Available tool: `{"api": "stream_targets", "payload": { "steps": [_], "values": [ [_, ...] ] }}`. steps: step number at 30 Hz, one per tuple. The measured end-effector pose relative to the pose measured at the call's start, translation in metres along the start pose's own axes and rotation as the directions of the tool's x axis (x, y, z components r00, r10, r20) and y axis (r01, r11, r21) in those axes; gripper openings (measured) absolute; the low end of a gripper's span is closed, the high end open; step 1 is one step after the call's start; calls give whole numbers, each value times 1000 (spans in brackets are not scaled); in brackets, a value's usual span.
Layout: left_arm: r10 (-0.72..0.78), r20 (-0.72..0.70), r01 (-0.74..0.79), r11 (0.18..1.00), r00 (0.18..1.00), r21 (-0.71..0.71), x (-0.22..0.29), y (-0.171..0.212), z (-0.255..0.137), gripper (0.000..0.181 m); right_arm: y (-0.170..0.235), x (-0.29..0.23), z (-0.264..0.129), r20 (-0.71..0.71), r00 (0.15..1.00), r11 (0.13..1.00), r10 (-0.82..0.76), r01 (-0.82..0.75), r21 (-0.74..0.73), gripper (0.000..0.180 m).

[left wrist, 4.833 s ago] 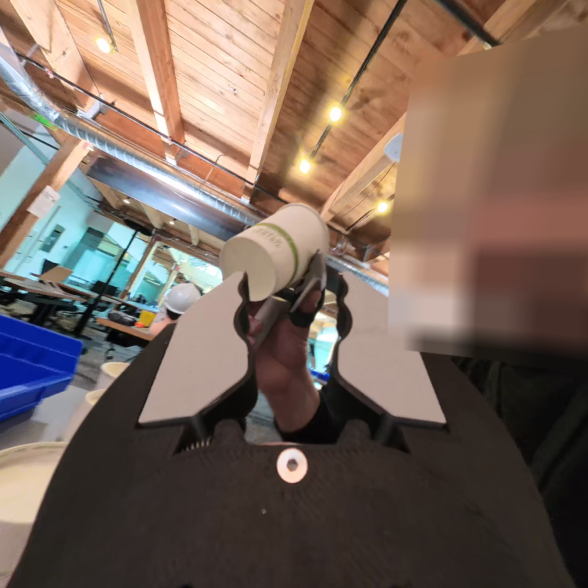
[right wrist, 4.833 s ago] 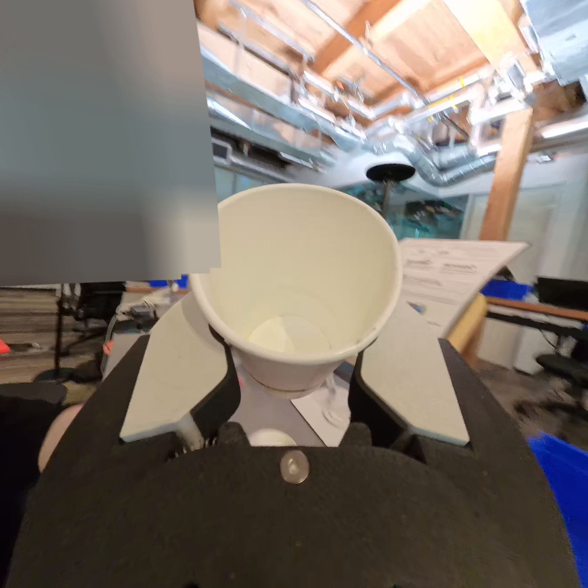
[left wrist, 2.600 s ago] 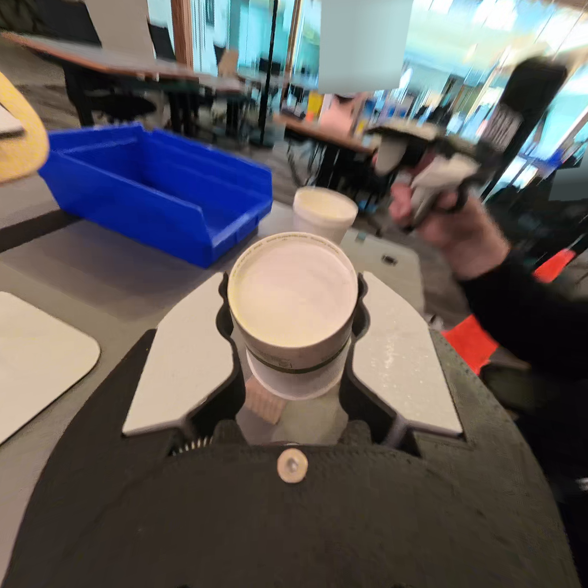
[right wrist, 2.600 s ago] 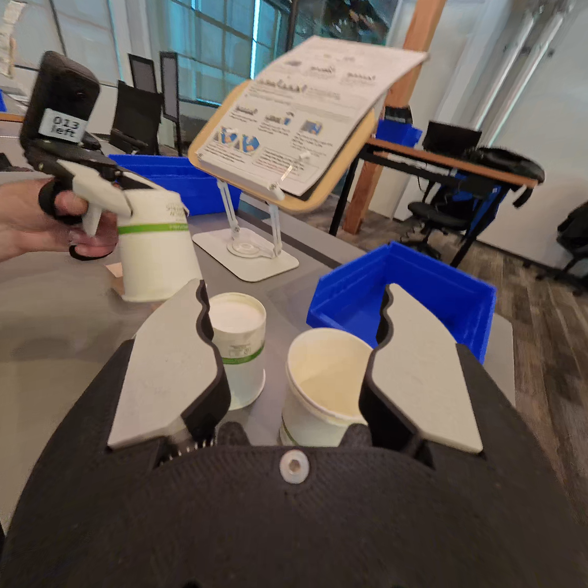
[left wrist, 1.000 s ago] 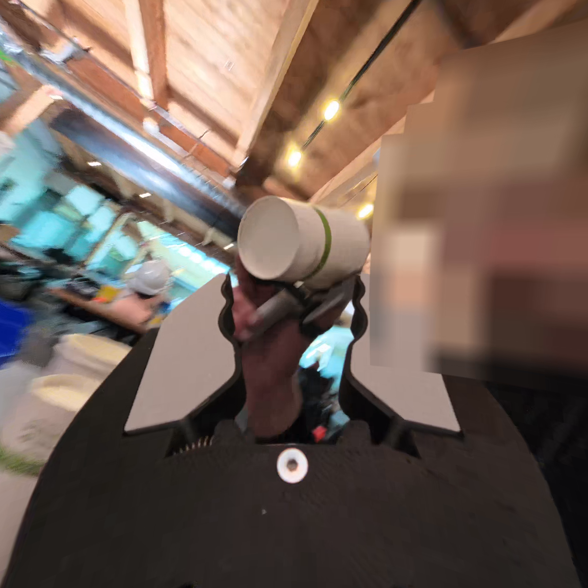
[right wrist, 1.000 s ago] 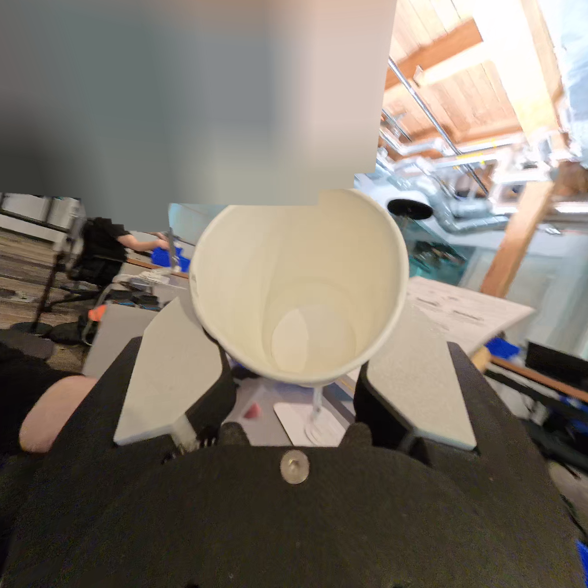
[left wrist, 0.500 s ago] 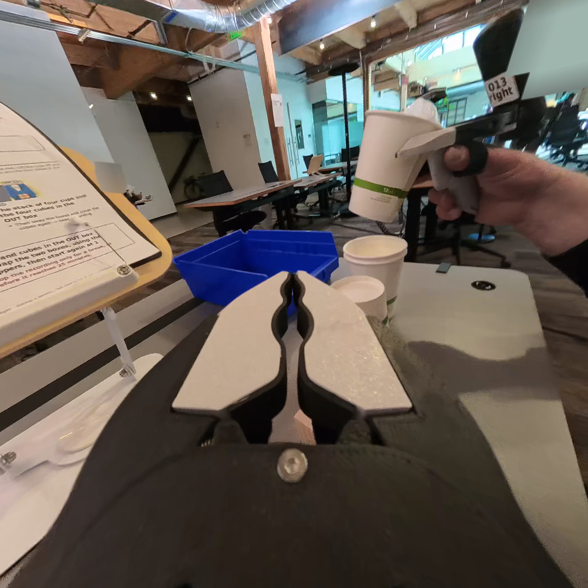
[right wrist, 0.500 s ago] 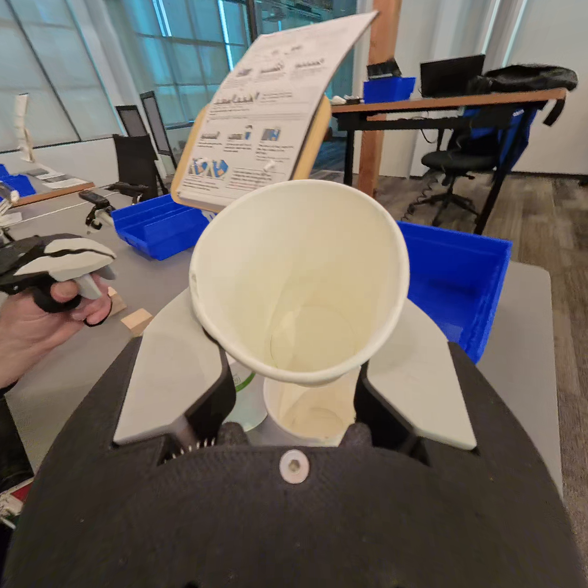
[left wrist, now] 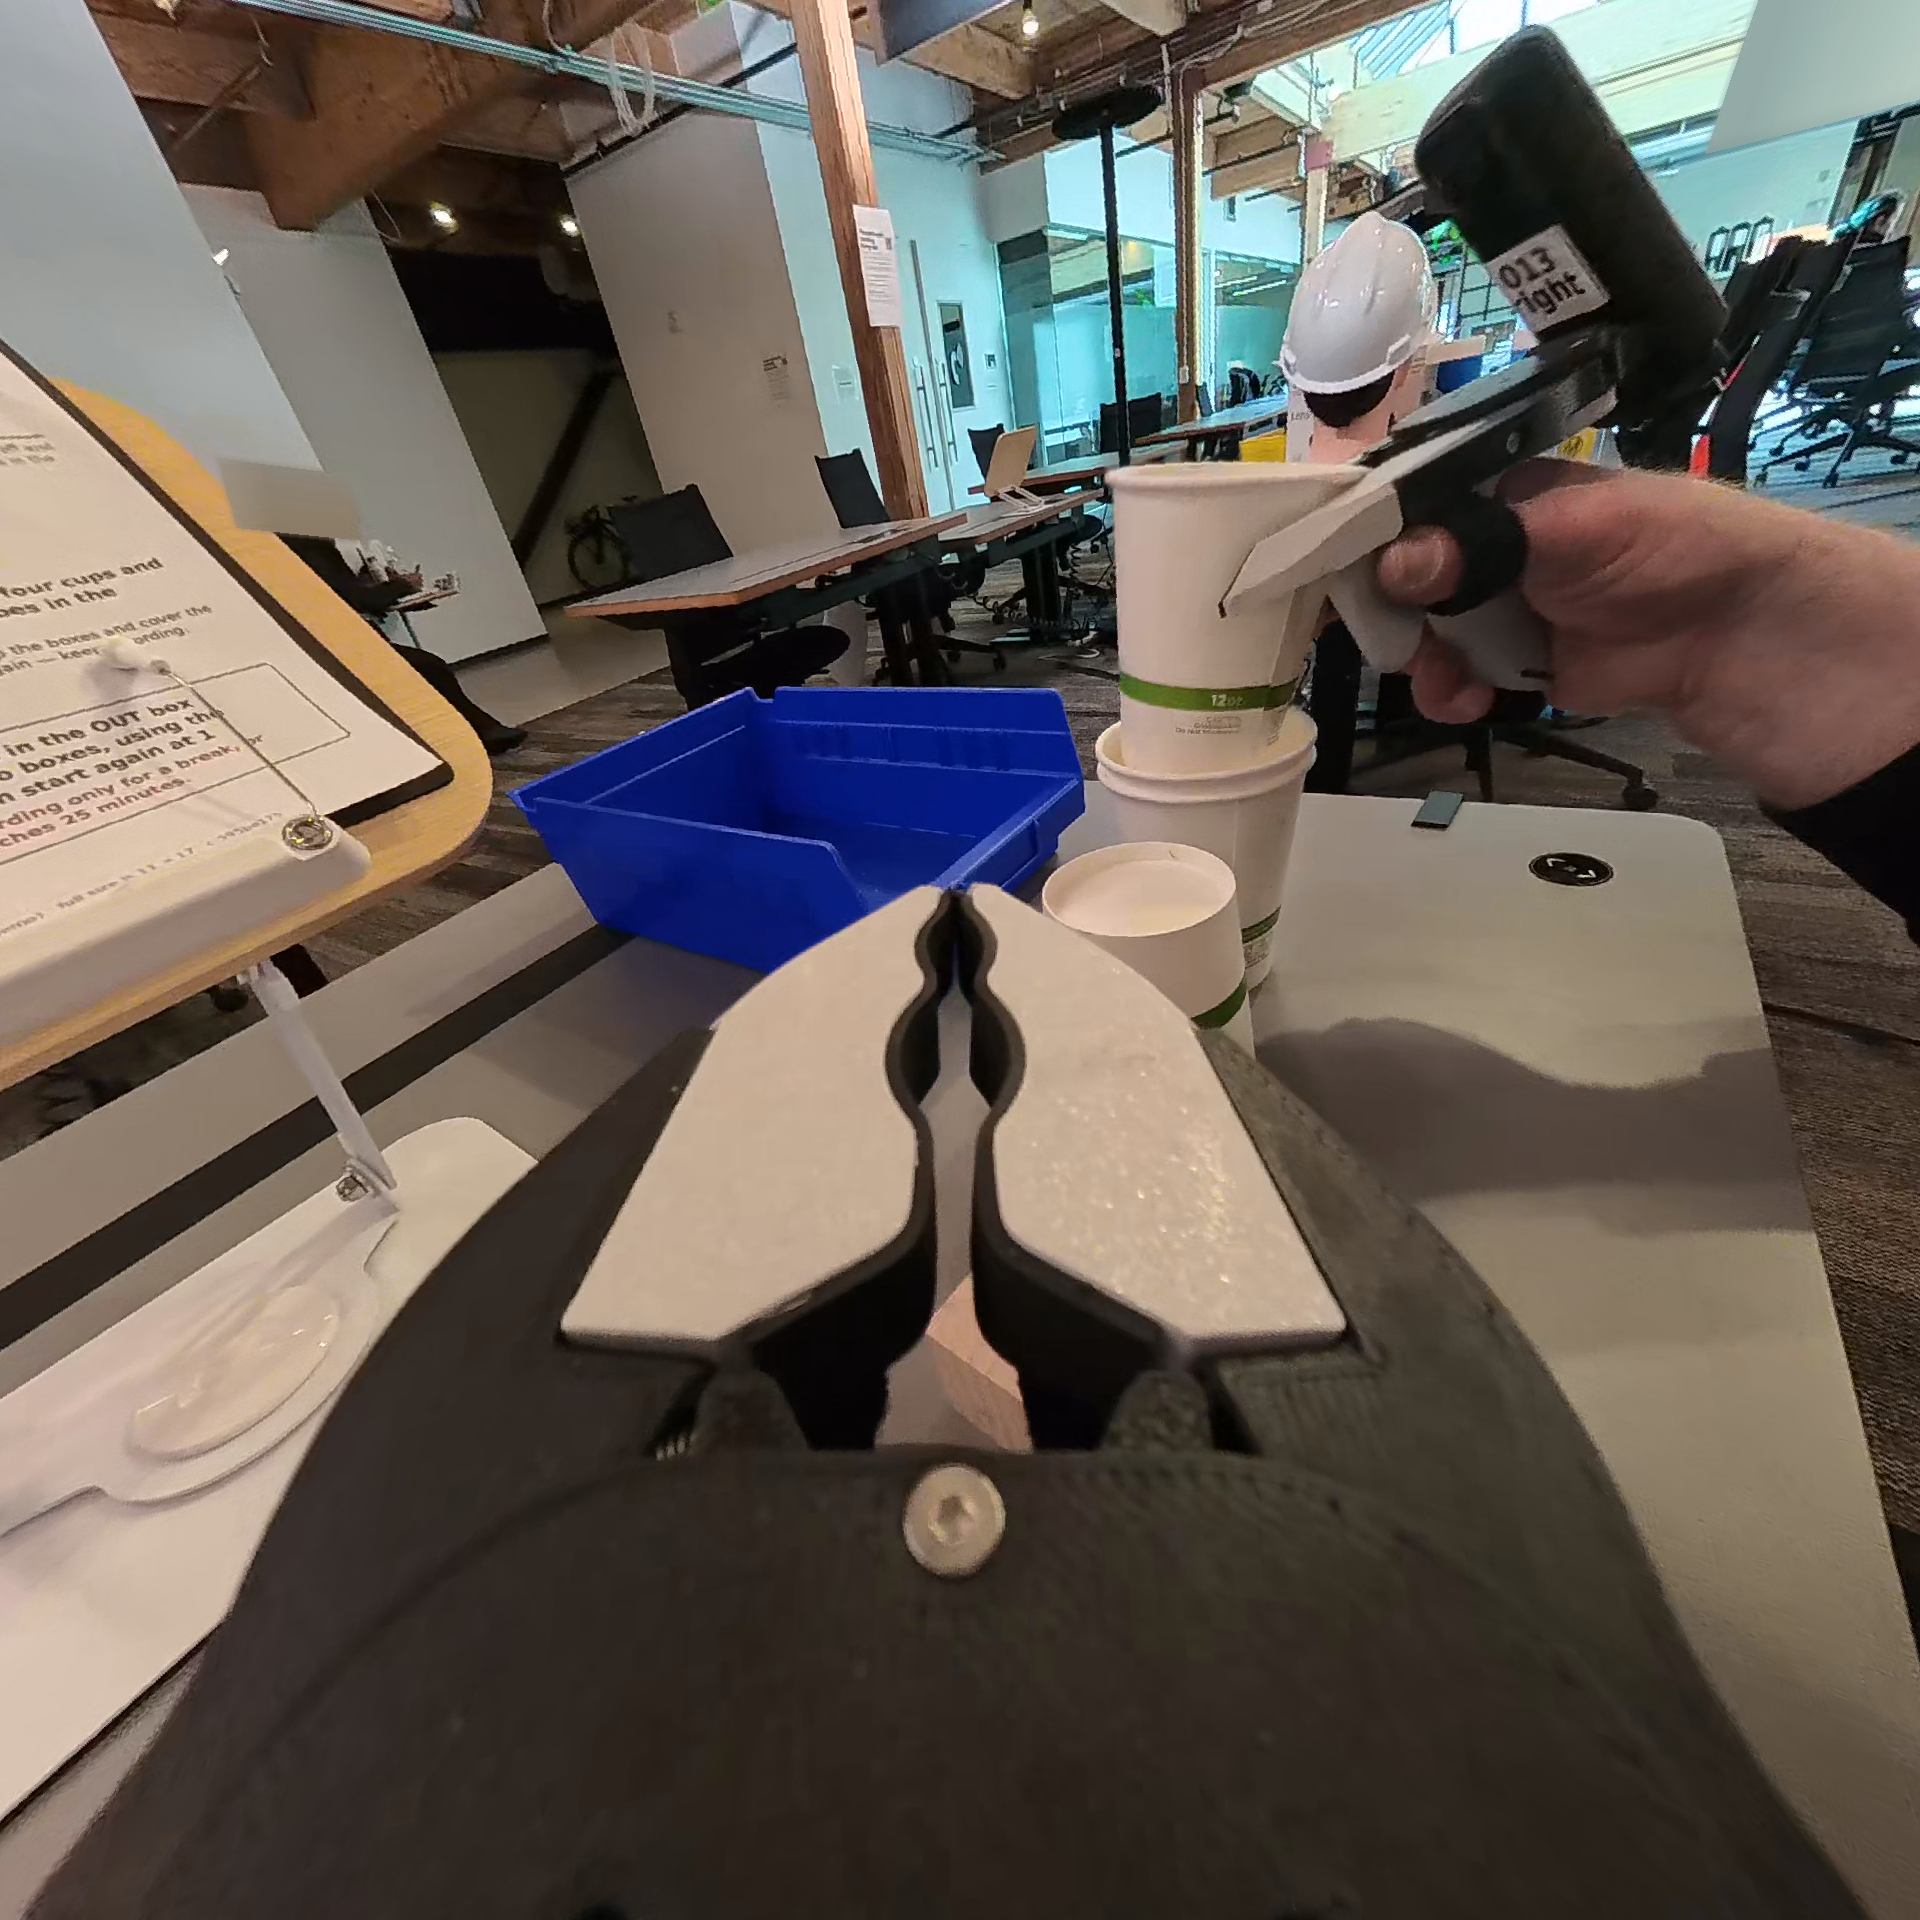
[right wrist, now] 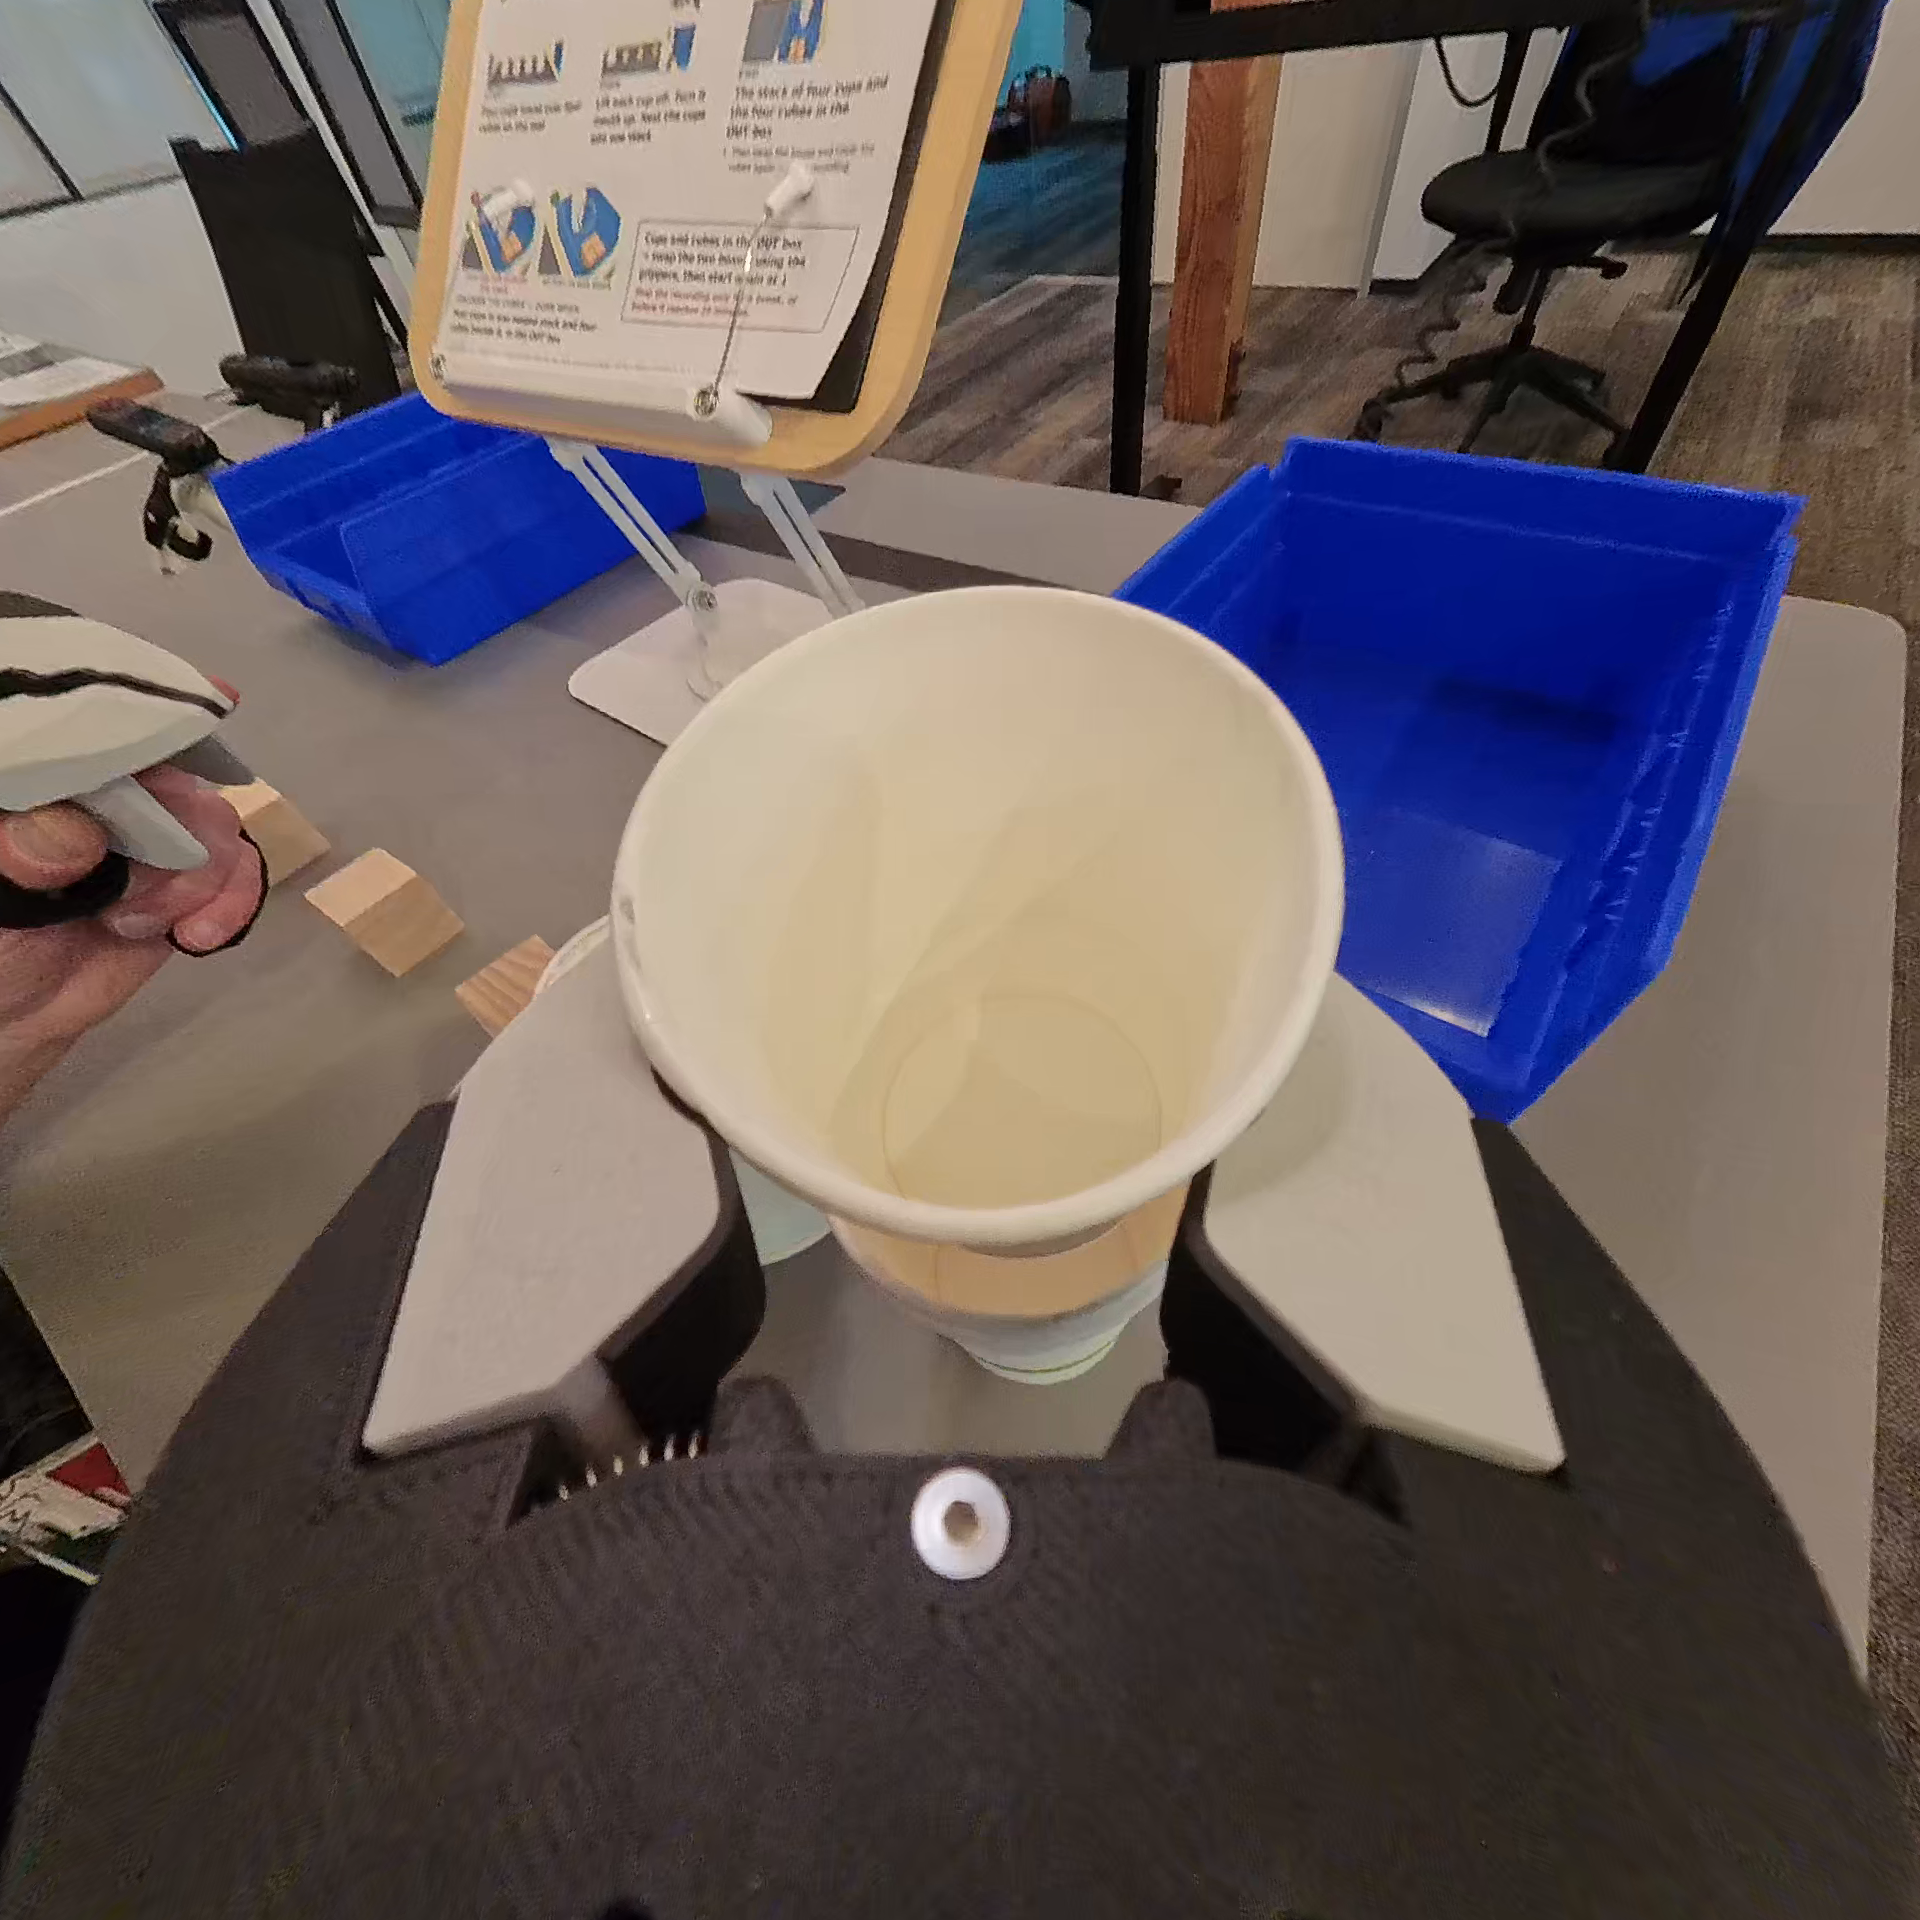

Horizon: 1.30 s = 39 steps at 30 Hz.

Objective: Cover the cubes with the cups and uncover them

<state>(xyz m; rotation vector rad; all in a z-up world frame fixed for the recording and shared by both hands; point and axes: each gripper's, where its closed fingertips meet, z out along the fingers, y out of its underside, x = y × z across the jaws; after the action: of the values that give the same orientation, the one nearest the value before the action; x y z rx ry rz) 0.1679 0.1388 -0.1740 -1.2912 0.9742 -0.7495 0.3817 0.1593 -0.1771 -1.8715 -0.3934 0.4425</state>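
The right gripper [right wrist: 961,1164] clamps an upright white paper cup [right wrist: 977,904] at frame centre, its base lowered into a second upright cup [left wrist: 1205,831] standing on the grey worktop [right wrist: 416,748]. Just beside that stands an upturned cup [left wrist: 1143,925]. The left gripper [left wrist: 954,940] has its fingers closed on nothing, mid-frame. Wooden cubes [right wrist: 382,909] lie uncovered at the left of the right wrist view, with a blue bin [right wrist: 1507,790] at the right.

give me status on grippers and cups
Left gripper shut, empty. Right gripper shut on upright cup, nesting it into standing cup. Three cubes uncovered.
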Motion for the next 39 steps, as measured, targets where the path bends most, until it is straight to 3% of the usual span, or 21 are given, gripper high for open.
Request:
{"api": "stream_targets", "payload": {
  "steps": [1, 5, 10, 17, 20, 24, 30, 34, 39],
  "values": [
    [0, -2, 0, 1000, 1000, -2, 0, 1, 0, 0, 3, 0, 2, -6, 1000, 1000, -5, 4, -10, 99],
    [5, -10, -6, 1000, 1000, -15, 3, 2, 2, 2, 12, -1, 9, -7, 1000, 999, -18, 18, -37, 106],
    [-1, -25, 0, 999, 1000, -32, 5, 4, 5, 15, 10, 4, 7, -70, 996, 999, -48, 46, -25, 129],
    [23, -98, -33, 994, 995, -104, 21, 8, 22, 45, 1, 3, -7, -84, 994, 997, -69, 72, 30, 122],
    [64, -199, -101, 978, 978, -180, 41, 16, 37, 57, -2, 2, -14, -102, 992, 995, -81, 86, 50, 120],
    [212, -292, -273, 944, 932, -187, 63, 17, 53, 51, -2, 0, -21, -111, 990, 994, -87, 94, 63, 117],
    [304, -418, -421, 879, 856, -222, 80, 28, 73, 52, 0, -5, -26, -93, 990, 991, -103, 110, 74, 116],
    [233, -386, -356, 890, 892, -284, 67, 32, 83, 79, 0, -9, -30, -81, 991, 989, -109, 117, 95, 114],
    [-34, -323, -104, 910, 946, -401, 57, 53, 96, 124, 1, -13, -33, -66, 992, 986, -106, 113, 122, 111]
  ]
}}
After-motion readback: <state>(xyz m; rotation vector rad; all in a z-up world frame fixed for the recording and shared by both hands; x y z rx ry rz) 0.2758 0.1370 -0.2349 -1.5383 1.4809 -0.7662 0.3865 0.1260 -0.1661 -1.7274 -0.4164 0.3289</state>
